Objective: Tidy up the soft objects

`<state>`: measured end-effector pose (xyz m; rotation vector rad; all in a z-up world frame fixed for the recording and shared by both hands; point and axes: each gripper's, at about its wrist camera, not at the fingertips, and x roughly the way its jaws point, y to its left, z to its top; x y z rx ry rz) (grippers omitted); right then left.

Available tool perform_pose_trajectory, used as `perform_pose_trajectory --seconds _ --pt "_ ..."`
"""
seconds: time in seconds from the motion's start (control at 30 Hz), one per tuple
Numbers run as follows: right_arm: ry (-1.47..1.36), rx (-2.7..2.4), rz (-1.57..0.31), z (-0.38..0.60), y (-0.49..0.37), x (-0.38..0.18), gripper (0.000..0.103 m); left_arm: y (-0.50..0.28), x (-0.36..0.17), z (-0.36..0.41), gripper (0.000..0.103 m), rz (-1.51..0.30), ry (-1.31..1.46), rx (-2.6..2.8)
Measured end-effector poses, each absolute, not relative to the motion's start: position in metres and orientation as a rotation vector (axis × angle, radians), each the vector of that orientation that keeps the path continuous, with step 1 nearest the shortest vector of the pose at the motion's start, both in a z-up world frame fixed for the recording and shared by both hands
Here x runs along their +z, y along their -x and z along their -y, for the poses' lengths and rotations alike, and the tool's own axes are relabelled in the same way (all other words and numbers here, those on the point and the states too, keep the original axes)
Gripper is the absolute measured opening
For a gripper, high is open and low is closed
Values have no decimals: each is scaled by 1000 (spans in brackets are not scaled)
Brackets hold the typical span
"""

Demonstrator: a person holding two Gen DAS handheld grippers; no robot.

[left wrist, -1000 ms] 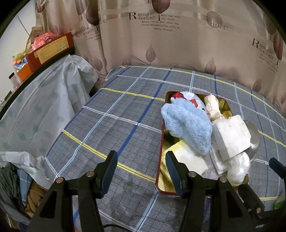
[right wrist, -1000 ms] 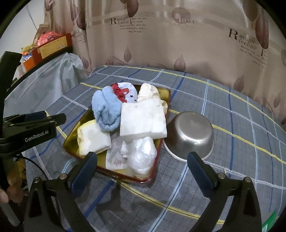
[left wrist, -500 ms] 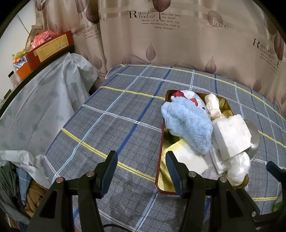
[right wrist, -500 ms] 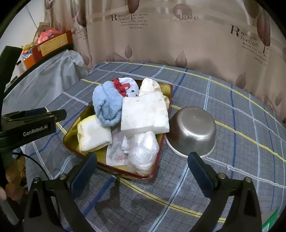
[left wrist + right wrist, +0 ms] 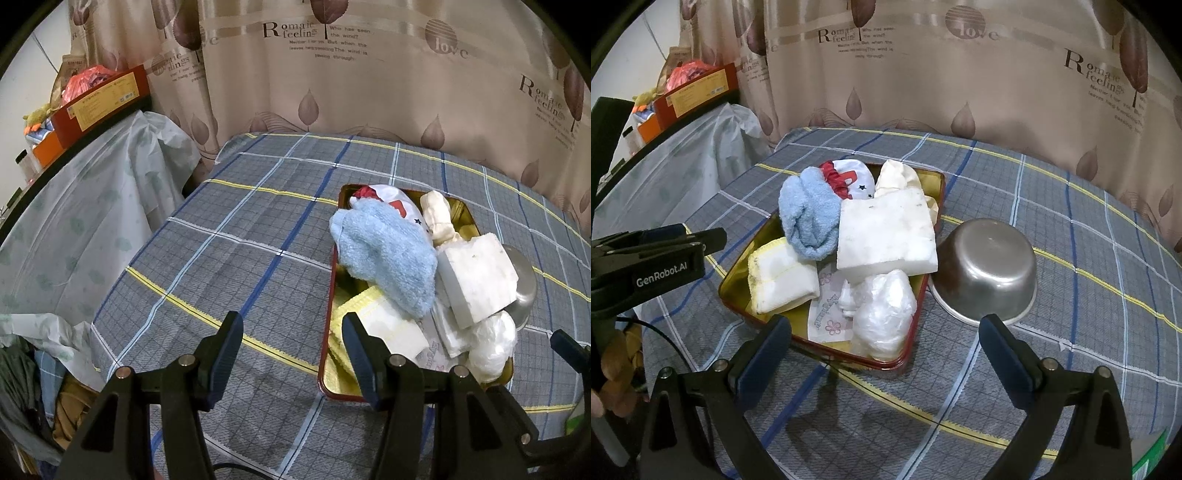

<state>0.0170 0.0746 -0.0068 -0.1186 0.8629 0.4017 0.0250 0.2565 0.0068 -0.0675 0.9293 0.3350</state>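
"Romantic feeling" curtain (image 5: 960,74) behind; left hand-held gripper (image 5: 291,343), marked "GenRobot.AI", and right hand-held gripper (image 5: 886,343) both spread.

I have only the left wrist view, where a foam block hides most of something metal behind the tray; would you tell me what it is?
Observer: A steel bowl, upside down on the cloth, close beside the tray.
Operator: Thank you. Is the right gripper holding anything?
Observer: No. The right gripper is wide open and empty, in front of the tray's near edge.
Operator: And is my gripper clear of the tray?
Observer: Yes. From the side, the left gripper stops short of the tray's left rim, touching nothing.
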Motion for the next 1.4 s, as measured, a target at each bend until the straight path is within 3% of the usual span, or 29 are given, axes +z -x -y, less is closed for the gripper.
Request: perform_pose_trajectory --seconds 1.4 --pt "122 401 -879 -79 -14 -12 101 -24 8 -252 57 -904 51 295"
